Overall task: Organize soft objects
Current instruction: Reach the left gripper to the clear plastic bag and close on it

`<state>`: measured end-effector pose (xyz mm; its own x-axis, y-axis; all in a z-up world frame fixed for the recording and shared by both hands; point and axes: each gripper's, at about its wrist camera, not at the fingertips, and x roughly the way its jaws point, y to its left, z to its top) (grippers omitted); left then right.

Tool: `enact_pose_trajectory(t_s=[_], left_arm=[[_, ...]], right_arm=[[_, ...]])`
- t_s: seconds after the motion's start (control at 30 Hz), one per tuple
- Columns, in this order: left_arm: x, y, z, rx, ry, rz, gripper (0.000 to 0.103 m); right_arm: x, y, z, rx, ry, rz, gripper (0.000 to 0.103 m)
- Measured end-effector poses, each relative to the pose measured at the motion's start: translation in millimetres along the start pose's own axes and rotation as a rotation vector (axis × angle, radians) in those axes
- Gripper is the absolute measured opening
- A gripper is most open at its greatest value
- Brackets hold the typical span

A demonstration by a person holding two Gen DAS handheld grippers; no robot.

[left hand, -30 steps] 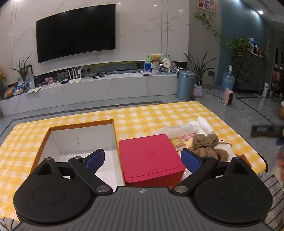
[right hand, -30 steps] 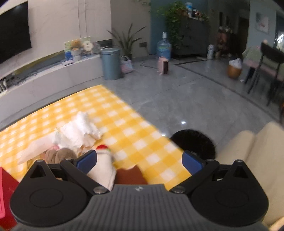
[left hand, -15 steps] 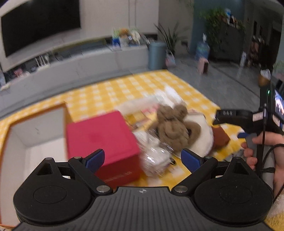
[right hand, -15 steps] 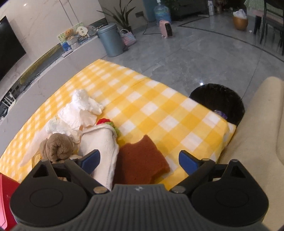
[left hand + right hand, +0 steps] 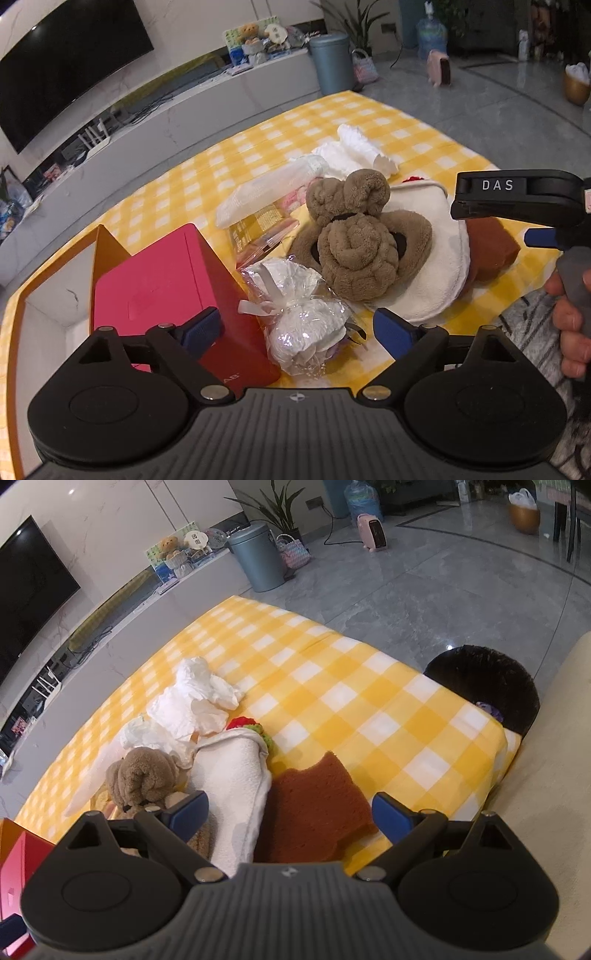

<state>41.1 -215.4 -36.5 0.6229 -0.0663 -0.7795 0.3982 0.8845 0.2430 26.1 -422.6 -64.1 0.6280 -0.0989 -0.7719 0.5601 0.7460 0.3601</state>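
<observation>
A pile of soft things lies on the yellow checked cloth (image 5: pixel 424 133). A brown towel bear (image 5: pixel 354 236) rests on a white towel (image 5: pixel 432 266), with a brown sponge (image 5: pixel 487 251) beside it. A white item wrapped in clear plastic (image 5: pixel 303 325) lies in front. My left gripper (image 5: pixel 295 328) is open, its jaws either side of the wrapped item. My right gripper (image 5: pixel 290 810) is open above the white towel (image 5: pixel 236 786) and brown sponge (image 5: pixel 317 805). The bear (image 5: pixel 144 775) is at its left. The right gripper also shows in the left wrist view (image 5: pixel 517 210).
A red box (image 5: pixel 166 288) stands beside an open orange-rimmed white box (image 5: pixel 40 332) at the left. Crumpled white tissue (image 5: pixel 199 698) and a flat plastic pack (image 5: pixel 266 192) lie behind the pile. A black bin (image 5: pixel 484 683) sits past the table's right edge.
My left gripper has swung right from the boxes and come closer over the wrapped item. My right gripper has tipped down and moved in over the towel and sponge.
</observation>
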Motion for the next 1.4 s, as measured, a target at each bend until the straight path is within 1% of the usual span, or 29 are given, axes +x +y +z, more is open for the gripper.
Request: enact_pose_trajectory(t_s=[0.07,0.13,0.2,0.23,0.3,0.33,0.37,0.4,0.43,0.47,0.53,0.6,0.7,0.73,0.77,0.83,0.9,1.07,1.17,1.27,1.3,1.33,1.37,1.4], left_arm=[[-0.5,0.1,3.5,-0.059,0.030,0.017,0.103],[-2.3,2.7,5.3,-0.141,0.029,0.015,0.103],[-0.6,4.3,8.4,-0.182,0.024,0.006,0.103],[3.7,3.2,12.0,-0.188,0.033,0.010,0.103],[12.8,2.1,16.3,-0.205,0.080,0.015,0.103],[17.1,1.3,16.8,-0.219,0.118,0.016,0.103],[20.4,0.5,16.8,-0.231,0.155,0.020,0.101],[21.6,-0.4,15.8,-0.247,0.177,0.024,0.094],[21.0,-1.4,14.3,-0.257,0.174,0.019,0.093],[20.3,-2.6,13.2,-0.258,0.157,0.011,0.093],[22.6,-6.4,11.8,-0.252,0.134,0.027,0.094],[31.5,-8.8,12.4,-0.257,0.137,0.044,0.096],[50.2,-11.1,11.8,-0.249,0.135,0.032,0.097],[57.0,-11.7,11.4,-0.255,0.145,0.038,0.097],[62.0,-12.7,11.4,-0.261,0.154,0.062,0.100],[63.8,-16.6,10.0,-0.274,0.135,0.084,0.103],[66.2,-20.6,9.5,-0.278,0.127,0.098,0.103],[75.9,-33.4,12.2,-0.219,0.173,0.154,0.103],[82.7,-38.8,14.4,-0.153,0.237,0.172,0.103],[78.3,-37.8,13.6,-0.158,0.222,0.186,0.103],[76.4,-36.9,12.7,-0.160,0.210,0.200,0.093],[74.4,-37.0,12.1,-0.156,0.198,0.219,0.088],[73.1,-37.0,11.6,-0.143,0.192,0.232,0.080],[71.8,-37.1,11.2,-0.123,0.195,0.232,0.075]], right_arm=[[0.7,-1.3,0.3,0.009,0.005,0.007,0.094],[1.9,-2.0,0.4,0.016,0.012,0.011,0.094],[3.6,-2.0,0.3,0.015,0.022,0.014,0.094],[4.0,-2.0,0.4,0.013,0.025,0.017,0.094],[3.8,-2.1,0.5,0.012,0.025,0.024,0.094],[3.6,-2.7,0.5,0.015,0.025,0.027,0.094],[3.5,-3.4,0.5,0.020,0.026,0.029,0.094],[3.6,-4.4,0.8,0.025,0.027,0.031,0.094],[4.0,-5.0,0.9,0.028,0.029,0.034,0.094],[4.4,-5.3,1.2,0.030,0.032,0.036,0.094],[5.0,-5.5,1.4,0.032,0.035,0.038,0.094],[4.8,-5.2,1.6,0.028,0.035,0.039,0.094],[4.7,-4.9,1.4,0.023,0.036,0.044,0.094],[4.8,-4.9,1.2,0.024,0.036,0.043,0.094],[4.9,-5.0,1.2,0.026,0.037,0.042,0.094],[5.0,-4.8,0.9,0.026,0.039,0.044,0.094],[5.1,-5.3,1.2,0.027,0.041,0.047,0.094],[5.6,-5.5,1.3,0.028,0.043,0.049,0.094],[6.2,-5.6,1.3,0.031,0.044,0.051,0.094],[6.4,-6.2,0.9,0.032,0.044,0.056,0.094],[6.6,-6.8,1.2,0.034,0.045,0.058,0.094],[6.7,-7.5,1.3,0.037,0.045,0.061,0.094],[6.8,-7.9,1.3,0.040,0.046,0.063,0.094],[6.9,-8.3,1.3,0.042,0.046,0.064,0.094]])
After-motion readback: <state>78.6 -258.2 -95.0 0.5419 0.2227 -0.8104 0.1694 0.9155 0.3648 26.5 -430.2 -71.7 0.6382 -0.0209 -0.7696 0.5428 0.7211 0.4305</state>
